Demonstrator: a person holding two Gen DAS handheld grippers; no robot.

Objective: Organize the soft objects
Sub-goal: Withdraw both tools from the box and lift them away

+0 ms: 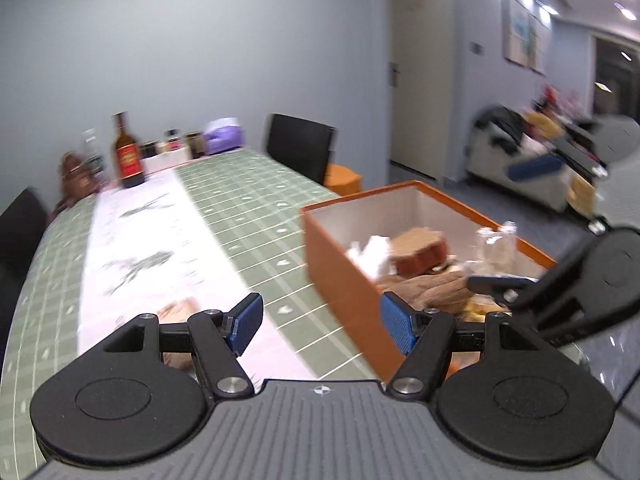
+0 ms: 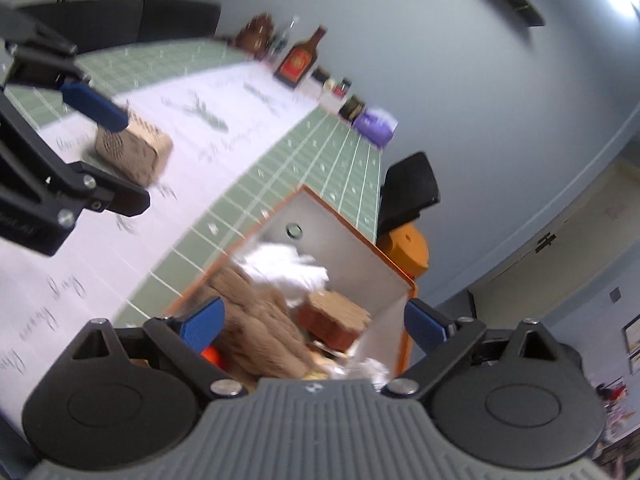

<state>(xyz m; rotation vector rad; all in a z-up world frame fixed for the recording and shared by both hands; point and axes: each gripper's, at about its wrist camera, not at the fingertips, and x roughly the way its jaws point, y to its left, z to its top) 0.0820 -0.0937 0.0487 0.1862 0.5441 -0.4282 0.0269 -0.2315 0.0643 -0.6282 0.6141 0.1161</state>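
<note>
An orange box (image 1: 340,264) with grey inner walls (image 2: 340,248) stands on the green checked table. In it lie a brown plush (image 2: 260,328), a white soft wad (image 2: 284,264), a brown bread-like block (image 2: 336,316) and a clear plastic bottle (image 1: 496,240). My right gripper (image 2: 314,324) hangs open over the box with nothing between its pads; its blue pad (image 1: 496,282) shows above the contents. My left gripper (image 1: 320,324) is open and empty beside the box. A second brown block (image 2: 136,152) lies on the white runner, partly hidden behind the left finger (image 1: 244,322).
At the table's far end stand a dark bottle with a red label (image 1: 128,156), small jars (image 1: 172,144) and a purple pack (image 1: 224,138). A black chair (image 1: 300,148) and an orange stool (image 1: 342,180) sit beyond the box. The table edge runs just past the box.
</note>
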